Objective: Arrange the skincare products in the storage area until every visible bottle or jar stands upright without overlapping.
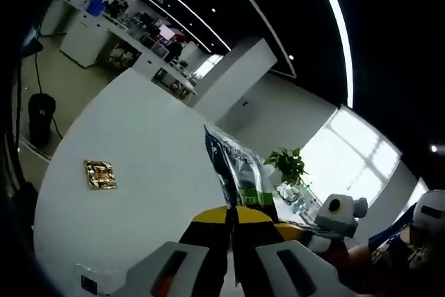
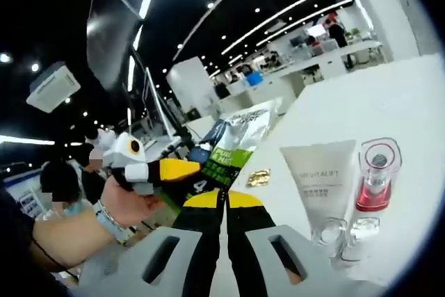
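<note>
White worktop (image 2: 389, 102) carries the skincare items seen from the right gripper view: a pale tube (image 2: 321, 179) lying flat with its clear cap toward the camera, and just to its right a red bottle (image 2: 375, 186), also lying down. The two lie side by side; whether they touch cannot be told. Neither stands upright, so that part of the task appears not yet done.

A small gold packet (image 2: 259, 178) lies flat on the worktop to the left of the tube; it shows too in the left gripper view.

Left claw (image 1: 231, 215) has its yellow-tipped jaws narrowed onto the lower edge of a green and silver sachet (image 1: 236, 165), holding it lifted above the worktop. In the right gripper view the sachet hangs at centre, the left claw gripping it from the left, a person's hand (image 2: 128, 203) behind that claw.

Right claw (image 2: 224, 203) shows jaws drawn together with nothing seen between them.

Judgement: early stage. The sachet is in hand and unplaced, while tube and bottle remain to be stood up and spaced apart.
</note>
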`<act>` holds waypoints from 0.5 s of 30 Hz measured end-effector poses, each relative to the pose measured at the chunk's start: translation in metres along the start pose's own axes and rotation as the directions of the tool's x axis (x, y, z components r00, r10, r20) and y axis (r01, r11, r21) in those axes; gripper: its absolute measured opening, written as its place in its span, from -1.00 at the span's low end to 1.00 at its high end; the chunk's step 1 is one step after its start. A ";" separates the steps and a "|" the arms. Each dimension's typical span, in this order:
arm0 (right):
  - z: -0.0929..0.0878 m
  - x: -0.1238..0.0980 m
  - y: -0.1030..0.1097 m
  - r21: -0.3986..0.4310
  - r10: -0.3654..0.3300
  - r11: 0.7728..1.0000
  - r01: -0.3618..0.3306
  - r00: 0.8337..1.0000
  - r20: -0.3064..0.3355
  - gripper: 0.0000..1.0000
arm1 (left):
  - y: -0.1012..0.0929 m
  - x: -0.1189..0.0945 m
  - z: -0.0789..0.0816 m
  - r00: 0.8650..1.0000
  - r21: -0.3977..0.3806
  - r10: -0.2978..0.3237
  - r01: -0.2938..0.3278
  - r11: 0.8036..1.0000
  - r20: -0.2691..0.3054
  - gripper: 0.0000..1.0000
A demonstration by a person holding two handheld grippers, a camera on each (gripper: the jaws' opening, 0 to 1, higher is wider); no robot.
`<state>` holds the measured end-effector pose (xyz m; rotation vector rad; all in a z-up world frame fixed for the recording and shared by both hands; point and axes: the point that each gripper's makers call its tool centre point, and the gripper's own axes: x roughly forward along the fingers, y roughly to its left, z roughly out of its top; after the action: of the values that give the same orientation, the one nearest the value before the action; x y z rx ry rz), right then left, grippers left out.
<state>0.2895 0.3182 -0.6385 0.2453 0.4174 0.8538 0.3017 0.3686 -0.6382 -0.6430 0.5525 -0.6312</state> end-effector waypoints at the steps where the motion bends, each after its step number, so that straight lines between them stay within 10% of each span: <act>1: -0.004 0.001 0.000 -0.025 -0.002 1.000 0.002 1.000 -0.011 -0.99 | 0.003 0.000 -0.003 1.000 0.020 0.023 -0.022 1.000 -0.016 -0.97; 9: -0.035 0.003 -0.012 -0.198 -0.076 0.979 0.054 0.992 -0.102 -0.99 | 0.017 0.008 -0.030 0.973 0.146 0.162 -0.138 0.980 -0.163 -0.97; 15: -0.052 0.001 -0.022 -0.358 -0.144 0.930 0.080 0.977 -0.155 -0.99 | 0.029 0.014 -0.055 0.922 0.265 0.265 -0.191 0.945 -0.281 -0.96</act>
<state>0.2815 0.3067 -0.6938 -0.1870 0.4344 0.8240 0.2866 0.3569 -0.6988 -0.2489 0.8238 -0.5674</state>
